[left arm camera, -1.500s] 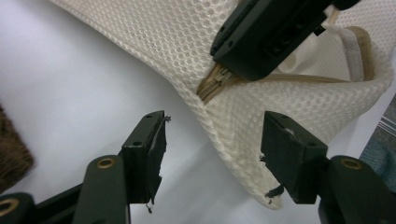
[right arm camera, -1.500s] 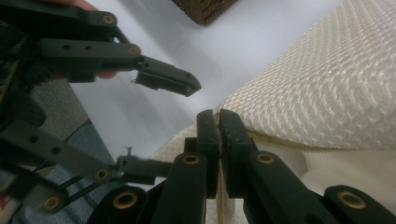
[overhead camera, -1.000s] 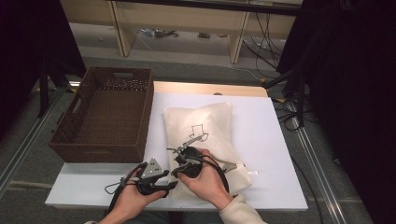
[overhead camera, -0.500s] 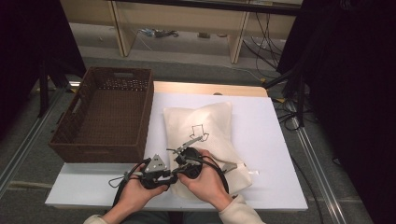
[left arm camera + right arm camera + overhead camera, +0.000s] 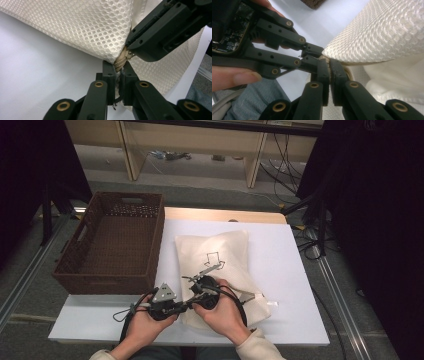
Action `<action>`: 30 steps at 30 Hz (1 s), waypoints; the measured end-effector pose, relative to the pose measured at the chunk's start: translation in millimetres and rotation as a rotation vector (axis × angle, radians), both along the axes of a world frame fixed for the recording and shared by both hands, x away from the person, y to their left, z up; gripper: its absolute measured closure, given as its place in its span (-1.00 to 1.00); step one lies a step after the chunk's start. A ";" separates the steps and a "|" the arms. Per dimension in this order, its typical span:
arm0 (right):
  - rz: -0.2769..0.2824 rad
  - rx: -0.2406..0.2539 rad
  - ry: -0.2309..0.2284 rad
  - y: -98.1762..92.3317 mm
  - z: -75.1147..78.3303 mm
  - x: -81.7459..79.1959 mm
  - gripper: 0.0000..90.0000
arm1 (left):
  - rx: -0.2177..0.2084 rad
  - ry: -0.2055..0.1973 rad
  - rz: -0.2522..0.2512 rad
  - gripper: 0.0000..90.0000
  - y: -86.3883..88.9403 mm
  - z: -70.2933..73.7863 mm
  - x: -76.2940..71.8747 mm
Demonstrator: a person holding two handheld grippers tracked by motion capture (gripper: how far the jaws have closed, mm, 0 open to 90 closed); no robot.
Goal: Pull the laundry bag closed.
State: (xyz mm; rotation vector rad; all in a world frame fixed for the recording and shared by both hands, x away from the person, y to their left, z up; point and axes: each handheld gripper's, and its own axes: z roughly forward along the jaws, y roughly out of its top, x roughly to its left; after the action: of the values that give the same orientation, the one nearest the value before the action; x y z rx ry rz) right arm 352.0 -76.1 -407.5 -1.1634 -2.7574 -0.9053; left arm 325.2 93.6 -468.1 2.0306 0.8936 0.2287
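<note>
Jaws of left gripper (image 5: pixel 119 71) just closed, clamped on mesh bag (image 5: pixel 95 27) corner; right gripper (image 5: pixel 329 66) pinching same corner, on counter (image 5: pixel 300 270).

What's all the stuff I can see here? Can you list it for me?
Mesh bag: one, cream-white with a dark line drawing, lying on the table's middle toward the near edge.
Zipper end: one, tan, at the bag's near corner, pinched by both grippers.
Basket: one, dark brown wicker, on the table's left side, nothing visible inside.
Table: one, white top with a wooden strip at the far edge.
Shelving: pale wood, beyond the table.
Cables: several, black, on the floor at right.
Left gripper: one, black, has just been closing on the zipper end.
Right gripper: one, black, shut on the same corner.
</note>
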 end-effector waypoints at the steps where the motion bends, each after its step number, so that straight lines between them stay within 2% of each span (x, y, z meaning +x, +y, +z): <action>1: -0.003 -0.002 -0.001 0.1 0.0 -0.1 0.97 | 0.011 0.013 -0.013 0.87 1.2 1.2 0.2; 3: -0.020 -0.006 0.009 0.4 0.4 -0.9 0.97 | -0.001 -0.002 0.004 0.87 -0.2 0.4 -0.3; 4: -0.020 -0.008 0.006 0.1 0.1 -0.6 0.97 | 0.016 0.005 0.000 0.88 0.9 1.0 -0.2; 5: -0.029 -0.020 0.000 -0.1 0.3 -0.8 0.97 | -0.003 0.004 0.018 0.88 0.5 0.8 -0.5; 6: -0.043 -0.038 -0.014 -1.1 0.7 -0.7 0.97 | 0.008 0.019 -0.001 0.88 3.3 1.9 0.6; 7: -0.038 -0.074 -0.037 -5.3 -1.1 2.4 0.97 | -0.004 0.029 0.008 0.88 3.3 2.2 0.3; 8: -0.039 -0.065 -0.024 -6.0 -0.8 2.7 0.97 | -0.001 0.012 0.016 0.88 3.0 2.1 -0.2; 9: -0.041 -0.024 -0.007 -4.0 0.2 1.3 0.97 | -0.025 0.012 0.024 0.88 0.8 1.3 -0.8; 10: -0.042 -0.026 -0.005 -4.0 0.6 1.2 0.97 | 0.004 0.002 0.010 0.88 1.8 2.0 -0.4; 12: -0.042 -0.030 -0.003 -4.0 0.6 1.2 0.97 | -0.011 0.002 0.010 0.87 1.3 1.2 -0.2; 13: -0.045 -0.033 0.000 -3.9 0.3 1.1 0.97 | 0.009 0.003 0.001 0.87 2.9 1.6 0.1; 14: -0.042 -0.053 -0.013 -4.6 -0.3 1.8 0.97 | 0.009 0.003 0.001 0.87 2.9 1.6 0.1; 17: -0.032 -0.051 -0.016 -4.5 -1.2 2.4 0.97 | 0.000 0.008 0.007 0.87 2.6 0.2 -0.3; 18: -0.029 -0.048 -0.012 -4.7 -1.6 2.8 0.97 | -0.001 0.010 0.009 0.87 2.5 0.1 -0.4; 19: -0.041 -0.032 0.012 -3.5 -0.7 1.1 0.97 | -0.003 0.010 0.009 0.87 2.6 0.2 -0.4; 21: -0.024 -0.052 -0.015 -5.1 -1.6 3.0 0.97 | -0.001 0.014 0.014 0.87 2.8 1.1 -0.6; 22: -0.047 -0.056 0.006 -4.6 -0.6 1.5 0.97 | 0.007 0.010 0.015 0.87 3.5 1.7 0.0; 23: -0.044 -0.059 -0.004 -5.1 -0.9 2.2 0.97 | -0.014 0.010 0.020 0.87 2.6 1.6 -0.3; 24: -0.050 -0.042 0.006 -4.6 -0.3 1.5 0.97 | 0.004 -0.037 0.005 0.87 5.0 2.0 2.9; 25: -0.065 -0.043 0.021 -4.8 -0.1 1.4 0.97 | -0.006 -0.002 0.011 0.87 5.1 2.2 1.6; 26: -0.065 -0.037 0.025 -5.3 0.0 1.4 0.97 | 0.001 0.014 0.000 0.87 6.2 3.5 1.5; 27: -0.067 -0.037 0.027 -5.2 0.2 1.3 0.97 | 0.005 -0.012 0.000 0.87 6.3 3.1 2.5; 29: -0.063 -0.036 0.025 -5.2 0.7 1.2 0.97 | -0.007 -0.009 0.008 0.87 5.8 3.2 2.1; 30: -0.052 -0.042 0.012 -5.8 0.5 2.1 0.97 | -0.031 -0.005 0.026 0.87 4.3 2.8 1.2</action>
State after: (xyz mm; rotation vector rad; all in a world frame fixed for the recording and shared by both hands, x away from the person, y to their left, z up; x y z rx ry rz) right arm 354.1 -81.9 -407.0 -1.2486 -2.7615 -0.8461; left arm 326.3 98.0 -465.3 1.9898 0.9151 0.2330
